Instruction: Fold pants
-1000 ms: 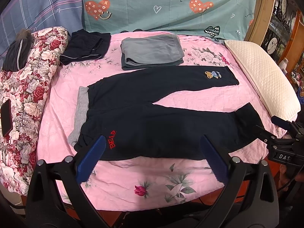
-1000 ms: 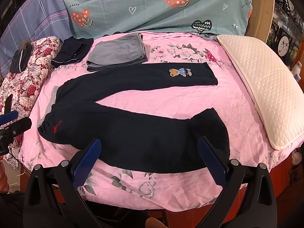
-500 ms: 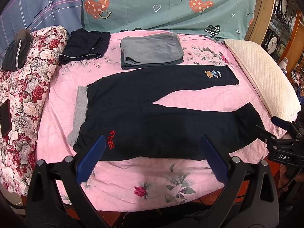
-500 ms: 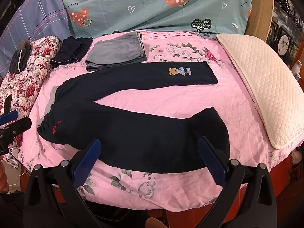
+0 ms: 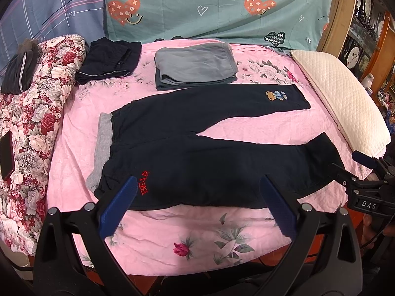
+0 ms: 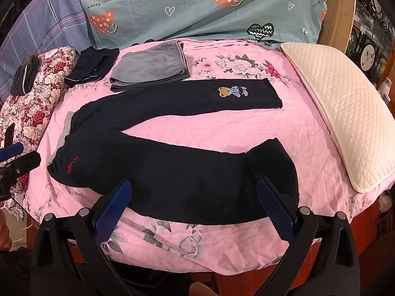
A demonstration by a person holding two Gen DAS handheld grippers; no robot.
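Note:
Dark navy pants (image 5: 197, 162) lie flat on the pink bedspread (image 5: 187, 241), waist with grey band to the left, legs spread to the right. The far leg carries a bear patch (image 5: 275, 95); red lettering (image 5: 144, 182) sits near the waist. The pants also show in the right wrist view (image 6: 177, 172). My left gripper (image 5: 197, 192) is open and empty above the near edge, by the waist. My right gripper (image 6: 195, 197) is open and empty above the near leg, by its cuff.
Folded grey pants (image 5: 195, 65) and a folded dark garment (image 5: 108, 60) lie at the back of the bed. A floral quilt (image 5: 29, 113) with a phone (image 5: 6, 155) runs along the left. A cream pillow (image 5: 343, 108) lies on the right. A teal pillow (image 5: 212, 7) stands behind.
Both grippers have crept slightly forward and stay open. The pants have not moved.

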